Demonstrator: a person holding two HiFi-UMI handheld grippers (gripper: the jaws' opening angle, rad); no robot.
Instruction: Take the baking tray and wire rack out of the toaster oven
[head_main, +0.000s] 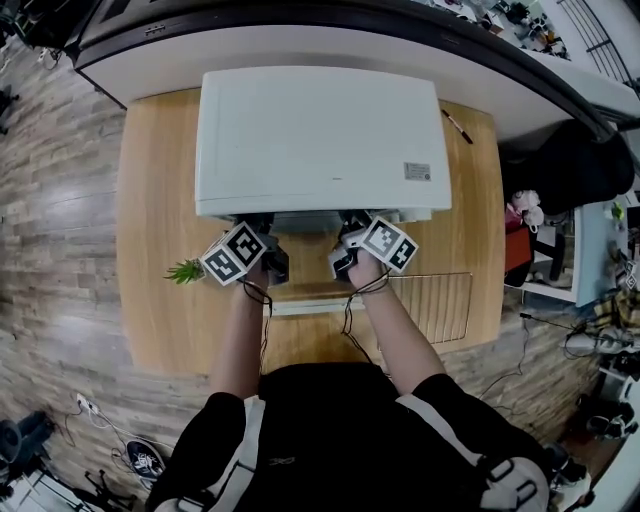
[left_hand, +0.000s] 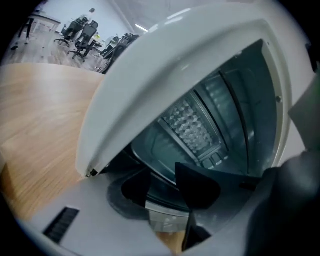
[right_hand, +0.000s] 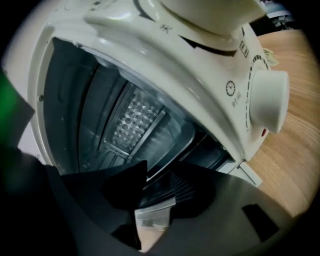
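Left gripper view has the left gripper with fingers apart astride the near rim of the tray; the right gripper likewise, probably for a level pull.

Black short-sleeved shirt, white shoulder straps, thin black cables at the wrists; left tongs and right tongs bear black-and-white marker cubes.
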